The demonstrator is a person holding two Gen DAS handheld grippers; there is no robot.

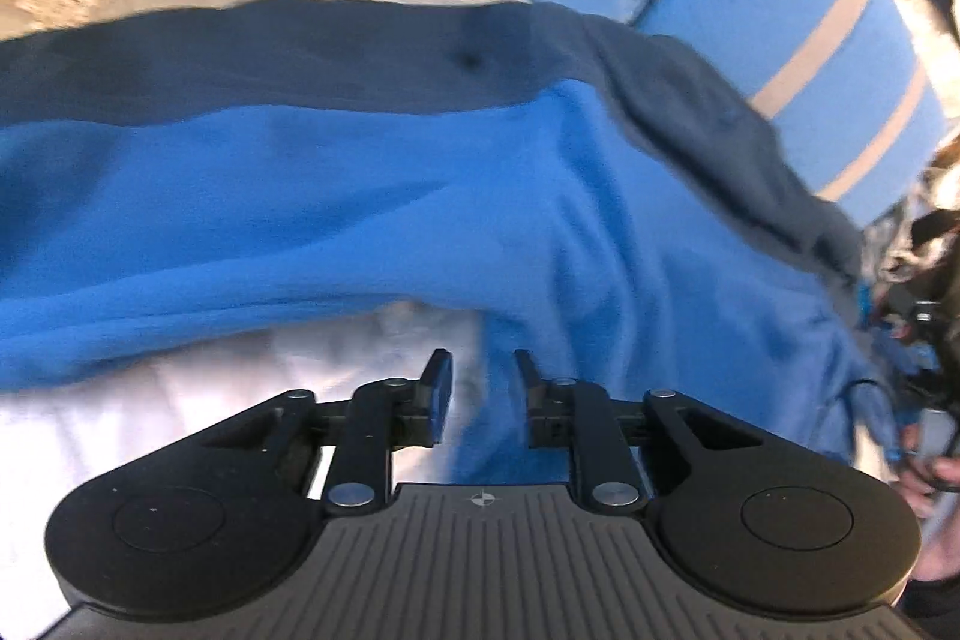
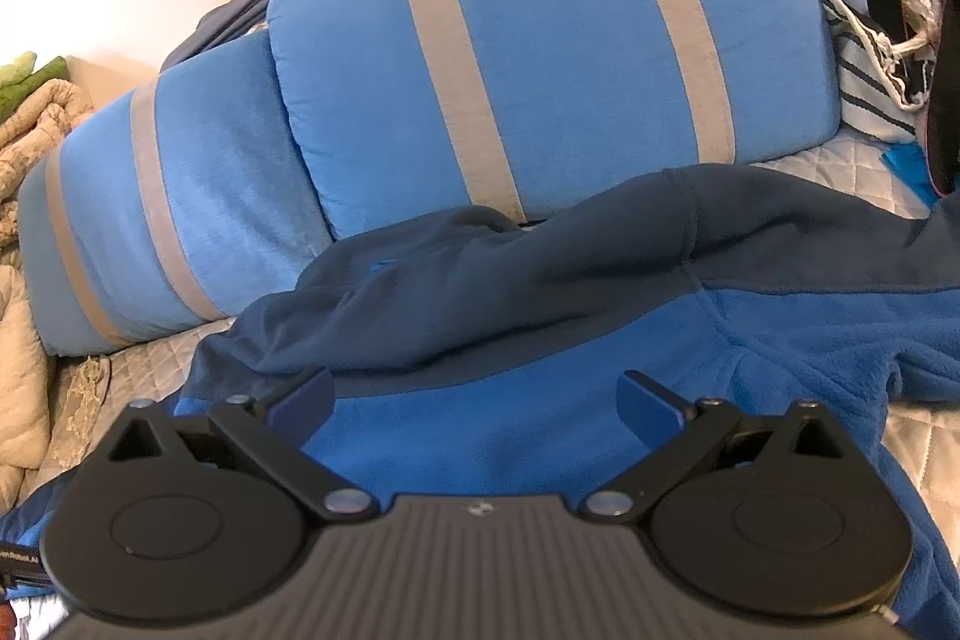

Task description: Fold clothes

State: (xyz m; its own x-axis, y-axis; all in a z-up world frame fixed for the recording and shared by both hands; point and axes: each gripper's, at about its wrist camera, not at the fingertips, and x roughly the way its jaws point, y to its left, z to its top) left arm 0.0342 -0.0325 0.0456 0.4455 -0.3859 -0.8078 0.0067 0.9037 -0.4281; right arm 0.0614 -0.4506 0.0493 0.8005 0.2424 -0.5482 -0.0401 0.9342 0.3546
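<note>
Quilted bed; blurred fleece hides underneath.

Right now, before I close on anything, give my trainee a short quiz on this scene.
1. True or false: the right gripper is clamped shut on the two-tone blue fleece top.
2. What lies just behind the fleece top? A) striped blue cushions B) a wooden chair C) a laundry basket
3. Which stands wider open, the left gripper or the right gripper?

Key: 1 false, its jaws are wide open above the fabric. 2 A. 3 right; the left shows only a narrow gap.
</note>
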